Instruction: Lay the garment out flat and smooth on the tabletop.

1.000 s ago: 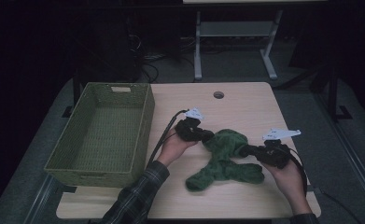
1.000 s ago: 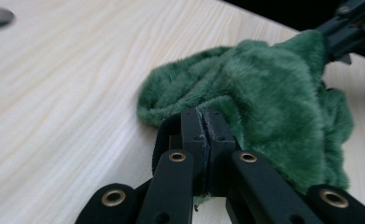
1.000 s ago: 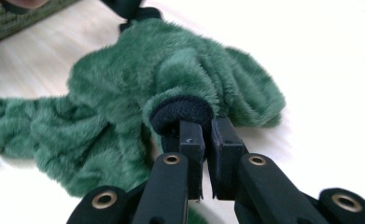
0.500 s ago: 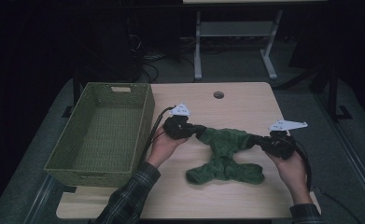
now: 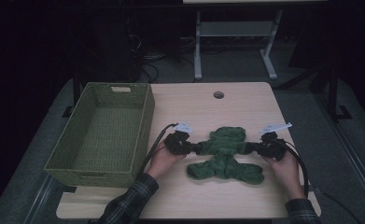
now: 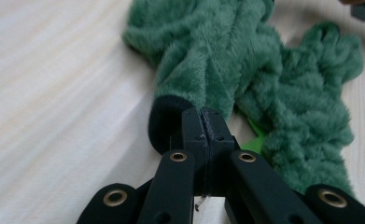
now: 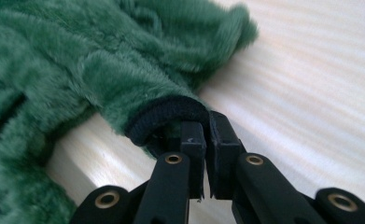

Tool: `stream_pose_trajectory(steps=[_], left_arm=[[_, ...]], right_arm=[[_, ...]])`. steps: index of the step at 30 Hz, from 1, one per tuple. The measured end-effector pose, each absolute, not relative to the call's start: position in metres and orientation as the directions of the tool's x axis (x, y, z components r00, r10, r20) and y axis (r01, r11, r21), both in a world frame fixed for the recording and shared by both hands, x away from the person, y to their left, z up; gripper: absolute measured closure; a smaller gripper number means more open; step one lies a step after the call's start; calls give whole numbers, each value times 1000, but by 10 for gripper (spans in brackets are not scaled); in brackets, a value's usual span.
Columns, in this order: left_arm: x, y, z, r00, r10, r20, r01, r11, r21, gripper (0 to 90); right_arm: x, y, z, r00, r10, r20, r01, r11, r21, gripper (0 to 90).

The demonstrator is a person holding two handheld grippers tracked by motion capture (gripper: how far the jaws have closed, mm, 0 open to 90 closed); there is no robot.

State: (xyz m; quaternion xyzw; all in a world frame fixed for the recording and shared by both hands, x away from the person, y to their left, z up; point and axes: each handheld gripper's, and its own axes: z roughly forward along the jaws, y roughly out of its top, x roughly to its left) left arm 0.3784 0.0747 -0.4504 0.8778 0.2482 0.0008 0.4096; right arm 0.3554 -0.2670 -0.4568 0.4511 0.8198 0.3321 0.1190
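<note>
High view shows the green fleece garment (image 5: 224, 154) now stretched out by its two dark cuffs across the table (image 5: 245, 100), where a second ago it lay bunched between your hands, so I judge spreading is done and folding or moving to the basket (image 5: 103, 128) at 9 o'clock comes next. Your left gripper (image 5: 192, 148) and right gripper (image 5: 254, 147) are each clamped on a cuff, held low, jaws pointing inward toward each other, forearms entering from 6 o'clock.
</note>
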Motion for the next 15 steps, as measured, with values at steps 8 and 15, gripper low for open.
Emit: stream_pose_trajectory(steps=[8,15], left_arm=[[381,68,-462,878,439,-190,435,-569,698,893],[390,68,-464,866,471,-166,436,-551,711,894]], right_arm=[[357,-268,-465,-560,822,107,676,379,632,861],[362,-269,-466,-545,832,101,676,364,641,862]])
